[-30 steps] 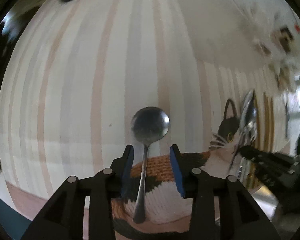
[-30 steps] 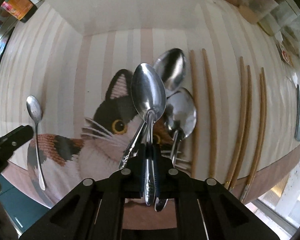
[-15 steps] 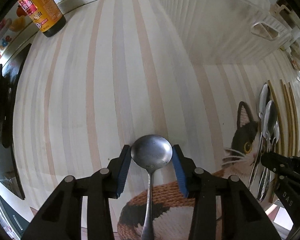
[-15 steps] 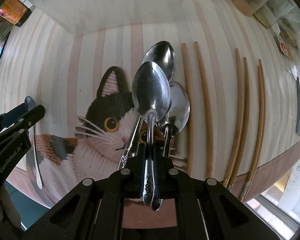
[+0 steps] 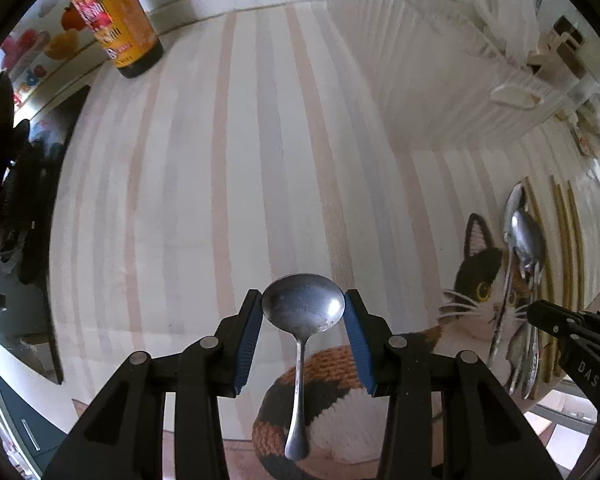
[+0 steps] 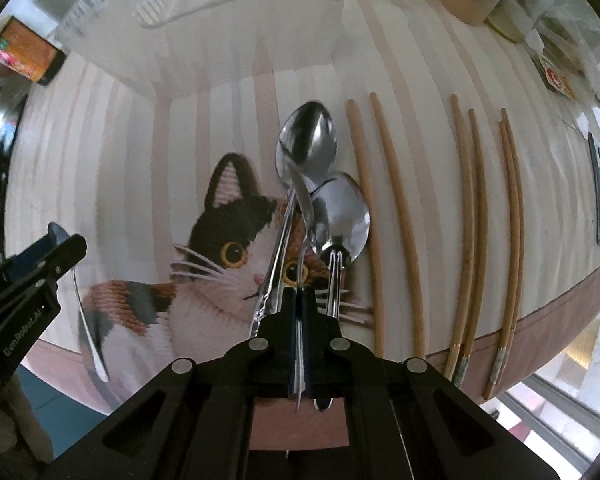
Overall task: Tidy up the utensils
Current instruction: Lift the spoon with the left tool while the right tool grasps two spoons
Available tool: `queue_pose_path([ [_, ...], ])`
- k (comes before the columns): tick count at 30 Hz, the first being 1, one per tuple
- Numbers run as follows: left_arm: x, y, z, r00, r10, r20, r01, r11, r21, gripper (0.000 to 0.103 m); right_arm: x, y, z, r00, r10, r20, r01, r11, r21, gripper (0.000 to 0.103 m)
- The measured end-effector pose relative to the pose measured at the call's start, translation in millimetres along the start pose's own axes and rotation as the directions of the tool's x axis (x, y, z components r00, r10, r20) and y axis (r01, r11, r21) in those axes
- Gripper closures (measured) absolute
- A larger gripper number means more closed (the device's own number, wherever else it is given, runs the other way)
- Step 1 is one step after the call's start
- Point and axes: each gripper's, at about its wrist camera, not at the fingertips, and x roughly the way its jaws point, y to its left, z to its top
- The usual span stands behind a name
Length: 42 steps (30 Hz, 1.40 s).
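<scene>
Clearly the sorting is partly done but not finished. At the far left a small round-bowled steel spoon [image 5: 302, 312] lies alone on the striped cloth with the woven cat [image 6: 220, 248], well apart from the other cutlery. The left gripper [image 5: 303, 312] hovers over it with its blue pads spread wide, one on each side of the bowl; whether they touch it I cannot tell. This spoon's long axis runs from its handle, near the table edge, to the bowl, which points away from the person.

Further right, two large oval steel spoons [image 6: 342, 216] lie together, bowls pointing away too, handles toward the edge. The right gripper [image 6: 299, 304] is closed tight on the handle of a third large steel spoon [image 6: 302, 196], turned on its edge above this group. I judge it is being added to them.

At the right, three pairs of wooden chopsticks [image 6: 470, 216] already lie parallel, with the same long direction. What remains, probably, is to set down the held spoon and bring over the small one.
</scene>
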Motion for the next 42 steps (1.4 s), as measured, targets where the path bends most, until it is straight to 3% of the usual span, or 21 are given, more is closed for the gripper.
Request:
queue_pose_path([
  [14, -81, 1, 18, 0.990, -0.022, 0.142, 0.032, 0.997, -0.069, 0.065, -77, -31, 10, 0.985, 0.124, 0.121, -0.130, 0.991, 0.036, 0.101],
  [24, -148, -18, 53, 0.974, -0.028, 0.227, 0.060, 0.989, -0.136, 0.065, -140, -38, 33, 0.946, 0.219, 0.238, -0.223, 0.975, -0.010, 0.101],
  [30, -171, -40, 95, 0.963, -0.030, 0.268, 0.073, 0.985, -0.154, 0.065, -170, -38, 76, 0.913, 0.250, 0.324, -0.242, 0.968, -0.065, 0.101],
  [33, -173, -47, 120, 0.960, -0.042, 0.275, 0.093, 0.980, -0.175, 0.065, -177, -37, 104, 0.906, 0.252, 0.341, -0.234, 0.968, -0.093, 0.101],
  [42, -131, -38, 204, 0.973, -0.130, 0.189, 0.180, 0.945, -0.274, 0.065, -149, -39, 182, 0.920, 0.286, 0.268, -0.266, 0.958, -0.111, 0.101],
])
